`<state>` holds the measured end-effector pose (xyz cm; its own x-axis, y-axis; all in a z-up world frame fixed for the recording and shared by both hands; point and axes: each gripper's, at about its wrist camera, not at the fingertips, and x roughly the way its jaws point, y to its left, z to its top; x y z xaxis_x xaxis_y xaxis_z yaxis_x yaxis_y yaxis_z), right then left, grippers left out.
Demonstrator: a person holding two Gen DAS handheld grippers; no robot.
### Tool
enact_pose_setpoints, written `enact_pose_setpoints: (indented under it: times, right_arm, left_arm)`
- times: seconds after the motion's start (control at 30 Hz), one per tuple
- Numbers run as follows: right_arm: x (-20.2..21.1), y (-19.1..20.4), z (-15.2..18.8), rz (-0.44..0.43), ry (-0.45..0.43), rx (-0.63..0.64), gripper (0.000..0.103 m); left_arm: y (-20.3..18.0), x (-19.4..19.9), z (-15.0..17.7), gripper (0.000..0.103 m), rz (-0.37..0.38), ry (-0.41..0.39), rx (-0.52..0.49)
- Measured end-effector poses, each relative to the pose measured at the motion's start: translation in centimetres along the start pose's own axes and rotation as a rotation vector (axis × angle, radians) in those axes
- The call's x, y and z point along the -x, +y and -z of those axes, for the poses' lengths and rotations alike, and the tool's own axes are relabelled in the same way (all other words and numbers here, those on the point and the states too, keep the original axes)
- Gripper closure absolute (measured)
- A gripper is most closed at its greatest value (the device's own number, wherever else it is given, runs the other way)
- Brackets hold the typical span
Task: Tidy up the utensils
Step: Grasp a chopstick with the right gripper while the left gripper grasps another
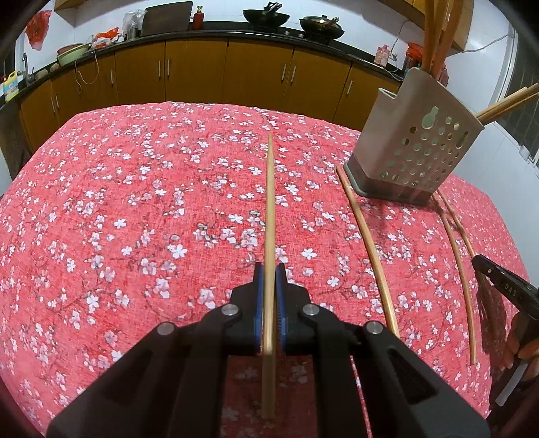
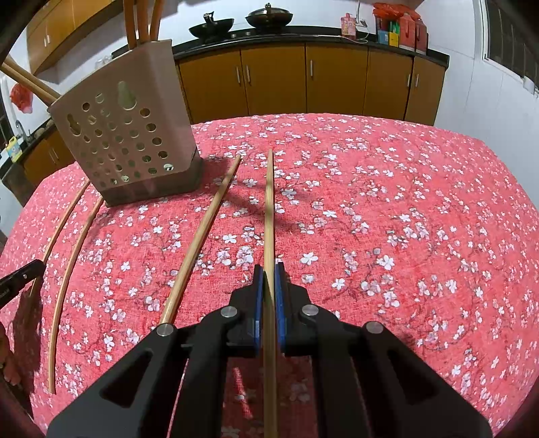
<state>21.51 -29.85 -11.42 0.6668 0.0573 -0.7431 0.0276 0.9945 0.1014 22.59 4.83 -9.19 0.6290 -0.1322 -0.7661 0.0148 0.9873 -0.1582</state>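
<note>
My left gripper [image 1: 269,269] is shut on a wooden chopstick [image 1: 269,202] that points straight ahead above the tablecloth. In the right wrist view my right gripper [image 2: 268,269] is shut the same way on a second chopstick [image 2: 269,209]. A beige perforated utensil holder [image 1: 414,141] [image 2: 124,134] stands between the two grippers, with wooden utensils [image 1: 434,40] and chopsticks [image 1: 505,101] sticking out of it. Two loose chopsticks [image 1: 363,242] [image 1: 456,256] lie on the cloth in front of the holder, seen again from the right wrist [image 2: 202,236] [image 2: 67,269].
A red cloth with white blossoms [image 1: 134,202] covers the table. Behind it runs a dark counter with brown cabinets [image 1: 202,67], woks [image 1: 266,17] and bottles. A hand [image 1: 518,343] shows at the right edge of the left wrist view.
</note>
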Motion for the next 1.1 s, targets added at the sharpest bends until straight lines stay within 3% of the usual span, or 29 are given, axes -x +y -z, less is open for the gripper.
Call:
enact_pose_setpoints:
  times: [0.53, 0.93, 1.1]
  right_arm:
    - [0.3, 0.0, 0.3, 0.011, -0.001, 0.006, 0.094]
    - [1.6, 0.2, 1.8, 0.012, 0.000, 0.010, 0.095]
    - [1.6, -0.2, 1.5, 0.002, 0.003, 0.009, 0.095]
  left_arm:
    - [-0.2, -0.2, 0.0, 0.093, -0.003, -0.001, -0.002]
    - [-2.0, -0.1, 0.5, 0.090, -0.067, 0.002, -0.064]
    - [-2.3, -0.5, 0.3, 0.095, -0.086, 0.003, -0.081]
